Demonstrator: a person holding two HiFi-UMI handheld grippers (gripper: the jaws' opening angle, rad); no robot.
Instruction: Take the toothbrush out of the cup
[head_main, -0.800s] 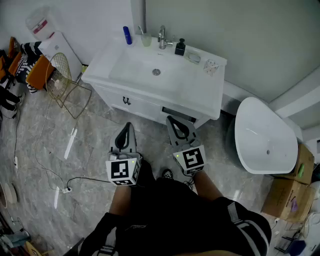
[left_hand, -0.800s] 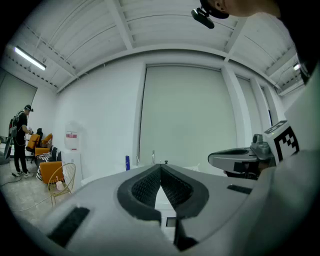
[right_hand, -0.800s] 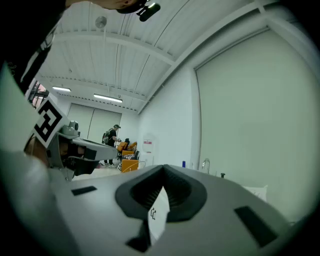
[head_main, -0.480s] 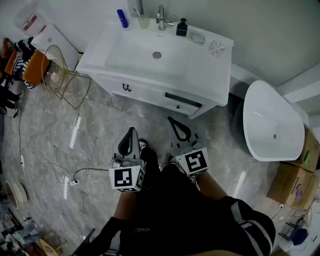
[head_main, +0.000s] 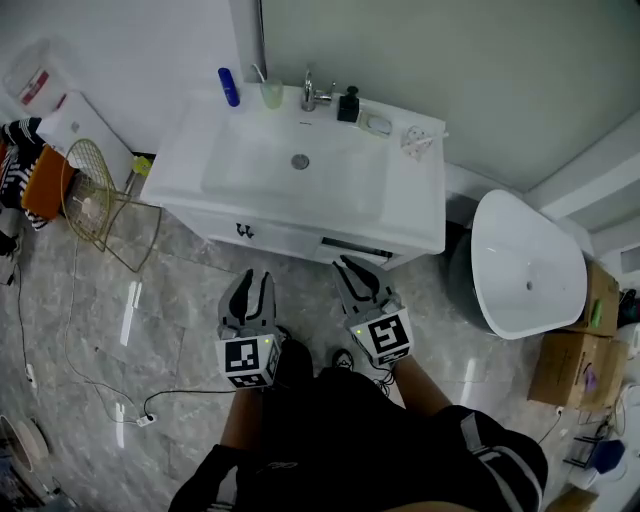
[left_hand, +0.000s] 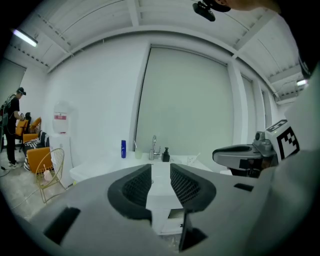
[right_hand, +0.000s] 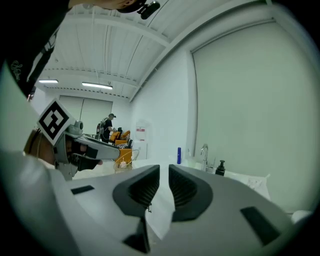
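A pale green cup (head_main: 272, 95) stands at the back of the white vanity (head_main: 410, 215), left of the faucet (head_main: 309, 90). A toothbrush (head_main: 259, 72) sticks up out of it. The left gripper view shows the cup (left_hand: 138, 155) small and far off. Both grippers hang over the floor in front of the vanity, well short of the cup. My left gripper (head_main: 250, 285) (left_hand: 160, 172) is open with nothing between its fingers. My right gripper (head_main: 352, 272) (right_hand: 164, 172) shows only a narrow gap, also with nothing in it.
A blue bottle (head_main: 229, 86), black soap dispenser (head_main: 348, 104) and soap dish (head_main: 377, 124) share the vanity's back edge. A wire basket (head_main: 95, 200) stands on the floor at left. A white toilet (head_main: 525, 265) and cardboard boxes (head_main: 575, 360) are at right.
The head view has shifted and both grippers now sit nearer the vanity's front. The left gripper's fingers look further apart than in the earlier frames.
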